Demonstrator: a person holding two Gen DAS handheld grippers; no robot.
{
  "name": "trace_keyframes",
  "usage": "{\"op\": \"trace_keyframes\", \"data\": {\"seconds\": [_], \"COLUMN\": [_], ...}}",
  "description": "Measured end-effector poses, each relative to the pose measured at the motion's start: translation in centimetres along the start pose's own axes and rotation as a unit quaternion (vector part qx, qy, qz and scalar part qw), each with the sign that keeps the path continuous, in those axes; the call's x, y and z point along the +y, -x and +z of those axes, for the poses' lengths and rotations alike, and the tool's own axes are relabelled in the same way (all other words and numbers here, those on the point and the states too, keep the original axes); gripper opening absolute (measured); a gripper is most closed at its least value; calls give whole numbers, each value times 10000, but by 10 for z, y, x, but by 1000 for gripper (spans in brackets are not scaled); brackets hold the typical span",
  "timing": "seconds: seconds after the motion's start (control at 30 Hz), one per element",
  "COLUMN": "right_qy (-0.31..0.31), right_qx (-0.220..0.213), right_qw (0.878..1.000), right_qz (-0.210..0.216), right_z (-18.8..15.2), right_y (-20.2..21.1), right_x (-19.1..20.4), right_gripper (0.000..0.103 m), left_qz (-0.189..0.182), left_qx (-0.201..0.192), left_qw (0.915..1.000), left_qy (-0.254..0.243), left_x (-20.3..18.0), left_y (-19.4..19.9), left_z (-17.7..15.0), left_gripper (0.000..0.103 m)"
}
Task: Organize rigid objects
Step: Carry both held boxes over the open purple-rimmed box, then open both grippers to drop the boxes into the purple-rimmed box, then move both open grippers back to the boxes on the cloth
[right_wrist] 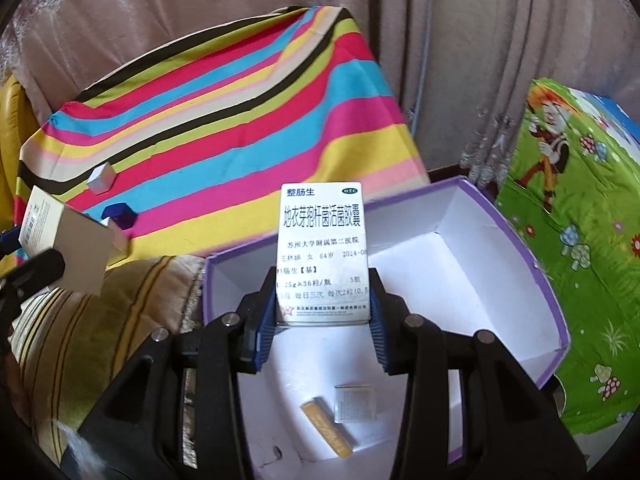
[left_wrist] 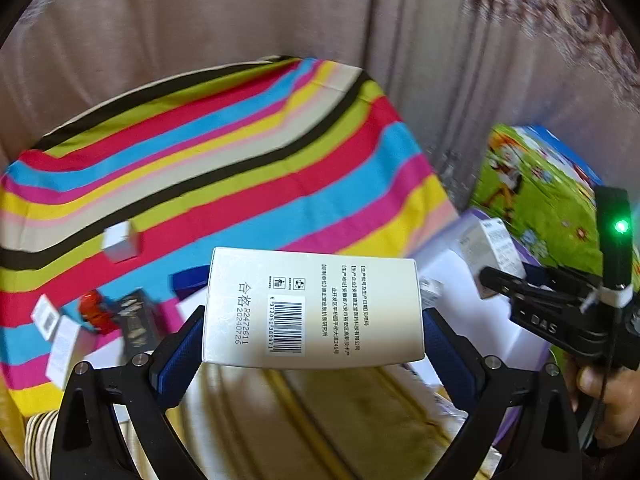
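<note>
Two hand-held grippers, each carrying one carton

1. Left hand-held gripper (left_wrist: 313, 320): blue pads pinching a pale carton (left_wrist: 313, 306) by its two short ends. Barcode face up, long axis running across between the fingers. Carton hangs clear above a striped cushion (left_wrist: 320, 420), just beside the open box.

2. Right hand-held gripper (right_wrist: 323, 312): pads pressed on the lower sides of a white medicine carton (right_wrist: 322, 252), printed face up, long axis pointing away along the fingers. Carton sits directly over the open box.

3. Purple box (right_wrist: 532, 280): white inside, lid off, lying below and ahead of the right hand-held gripper. Contents on its floor: a small yellow-brown stick (right_wrist: 326, 426) and a small pale packet (right_wrist: 355, 404), close together, whether touching not clear.

4. Key relation, judged: the right hand is the nearer to the box, already over it, needing only to lower and let go; the left must travel sideways toward the box first. In the left view the box (left_wrist: 460, 280) lies to the right of the held carton.

5. Remaining on the striped cloth (left_wrist: 240, 160): a white cube (left_wrist: 120, 242), a blue block (right_wrist: 119, 215), a dark packet (left_wrist: 136, 322), a red item (left_wrist: 93, 310) and white cartons, blurred.

6. Hard to make out: near wall of the box hidden by gripper frames; left view smeared; a hand (left_wrist: 612, 400) cut off at the right edge
</note>
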State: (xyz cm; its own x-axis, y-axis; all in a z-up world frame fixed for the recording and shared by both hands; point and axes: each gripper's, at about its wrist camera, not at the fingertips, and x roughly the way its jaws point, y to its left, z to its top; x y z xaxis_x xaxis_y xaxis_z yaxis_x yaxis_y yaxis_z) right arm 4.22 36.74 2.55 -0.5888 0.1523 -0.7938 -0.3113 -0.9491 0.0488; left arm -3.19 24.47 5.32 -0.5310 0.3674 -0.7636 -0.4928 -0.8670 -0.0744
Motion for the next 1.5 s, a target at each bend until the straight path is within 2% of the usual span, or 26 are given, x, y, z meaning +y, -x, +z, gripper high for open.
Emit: {"op": "trace_keyframes", "data": {"seconds": [0.2, 0.37, 0.43, 0.5, 0.53, 0.77, 0.97, 1.17, 1.5], "right_qy": [-117, -213, -268, -347, -361, -293, -272, -218, -1], "right_qx": [21, 38, 37, -25, -60, -30, -33, -12, 12], "right_qw": [9999, 9997, 9995, 9990, 9988, 9991, 9992, 9994, 10000], "right_qz": [-75, -147, -188, -281, -311, -297, -294, -253, -9], "right_z": [-3, -3, -3, -2, -2, -2, -3, -3, -2], "right_y": [1, 2, 3, 5, 6, 3, 4, 4, 3], "right_x": [-13, -21, -24, -26, -27, -23, -20, -15, 13], "right_gripper": [45, 45, 53, 79, 82, 82, 82, 82, 83], "left_qz": [-251, -689, -868, -938, -969, -1206, -1320, -1107, -948], "left_qx": [124, 88, 63, 88, 102, 264, 255, 227, 55], "left_qw": [9990, 9954, 9935, 9923, 9919, 9912, 9904, 9930, 9954], "left_qy": [-347, -654, -741, -810, -819, -483, -329, -331, 93], "left_x": [-29, -54, -61, -67, -68, -59, -50, -42, -6], "left_y": [-4, -4, -4, -5, -5, -8, -6, -1, 11], "left_z": [-1, 1, 1, 1, 1, 2, 1, 0, -5], "left_gripper": [101, 102, 102, 102, 102, 102, 102, 102, 102]}}
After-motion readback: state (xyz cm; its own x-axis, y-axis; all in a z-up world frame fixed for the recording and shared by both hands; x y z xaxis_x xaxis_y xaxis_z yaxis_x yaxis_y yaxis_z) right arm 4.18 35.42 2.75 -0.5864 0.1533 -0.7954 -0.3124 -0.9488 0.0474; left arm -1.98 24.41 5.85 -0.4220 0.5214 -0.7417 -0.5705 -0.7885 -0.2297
